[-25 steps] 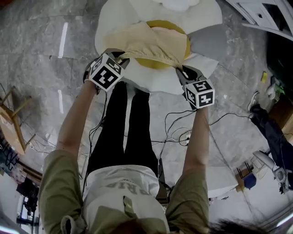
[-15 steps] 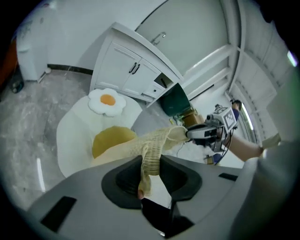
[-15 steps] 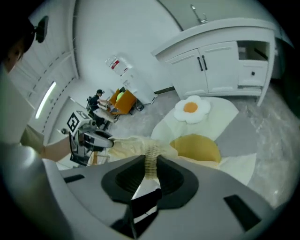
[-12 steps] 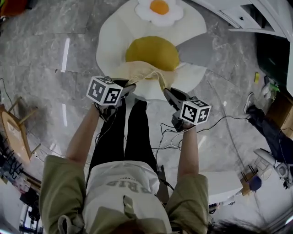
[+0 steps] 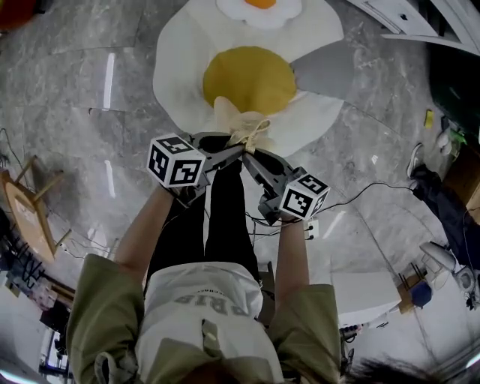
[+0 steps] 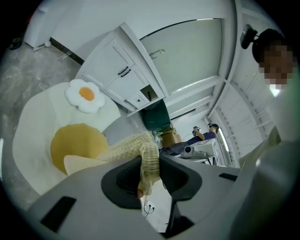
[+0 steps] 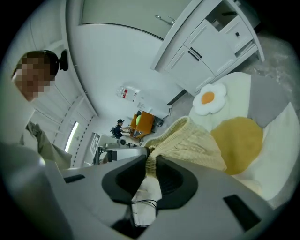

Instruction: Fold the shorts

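Note:
The cream knit shorts [image 5: 241, 127] hang bunched above the near edge of the egg-shaped rug [image 5: 176, 67], held from both sides. My left gripper [image 5: 234, 150] is shut on their ribbed edge [image 6: 149, 161], which fills the gap between its jaws [image 6: 150, 177]. My right gripper [image 5: 249, 156] is shut on another part of the knit [image 7: 190, 140], and its jaws [image 7: 149, 169] have just been closing a little tighter on it. The two gripper tips nearly meet in the head view. The yellow yolk cushion [image 5: 247, 79] lies uncovered behind the shorts.
A person's legs in black trousers [image 5: 217, 217] stand right under the grippers. Cables [image 5: 334, 214] trail over the marble floor at the right. A wooden chair [image 5: 26, 214] is at the left, dark clothing and a shoe [image 5: 435, 195] at the right, a small egg cushion [image 5: 259, 6] at the top.
Both grippers have risen and swung together until their tips nearly touch. The shorts came off the yolk cushion and bunched up between them, leaving the cushion bare.

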A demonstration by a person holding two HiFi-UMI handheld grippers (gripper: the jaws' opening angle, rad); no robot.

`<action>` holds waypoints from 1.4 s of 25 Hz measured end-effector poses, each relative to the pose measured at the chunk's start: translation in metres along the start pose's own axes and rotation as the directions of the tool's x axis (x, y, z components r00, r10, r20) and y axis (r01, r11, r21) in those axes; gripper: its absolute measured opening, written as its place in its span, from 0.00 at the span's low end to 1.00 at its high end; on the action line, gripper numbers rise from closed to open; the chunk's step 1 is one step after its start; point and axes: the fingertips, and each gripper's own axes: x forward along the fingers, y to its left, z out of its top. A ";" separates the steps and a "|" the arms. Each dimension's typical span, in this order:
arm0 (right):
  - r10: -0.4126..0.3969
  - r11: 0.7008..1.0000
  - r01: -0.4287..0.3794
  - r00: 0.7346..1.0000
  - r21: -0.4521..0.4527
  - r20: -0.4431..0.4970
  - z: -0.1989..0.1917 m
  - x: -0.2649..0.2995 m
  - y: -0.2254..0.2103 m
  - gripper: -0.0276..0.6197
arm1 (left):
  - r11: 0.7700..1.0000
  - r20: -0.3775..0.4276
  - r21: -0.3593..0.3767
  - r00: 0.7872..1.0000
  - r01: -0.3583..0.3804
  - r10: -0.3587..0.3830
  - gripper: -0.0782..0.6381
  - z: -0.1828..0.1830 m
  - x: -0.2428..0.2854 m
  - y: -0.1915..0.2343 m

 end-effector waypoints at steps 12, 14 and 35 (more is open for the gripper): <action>0.344 0.939 -0.342 0.926 0.039 -0.159 0.015 0.002 0.051 0.17 | 0.824 -0.189 0.491 0.958 0.284 -0.218 0.41 0.024 -0.027 -0.038; 0.382 0.924 -0.372 0.907 0.087 -0.176 0.012 0.004 0.054 0.16 | 0.791 -0.223 0.520 0.946 0.321 -0.237 0.43 0.024 -0.030 -0.040; 0.229 0.945 -0.294 0.907 -0.141 -0.352 0.022 -0.005 0.059 0.26 | 0.468 -0.085 0.884 0.982 -0.004 0.167 0.20 0.006 0.003 -0.025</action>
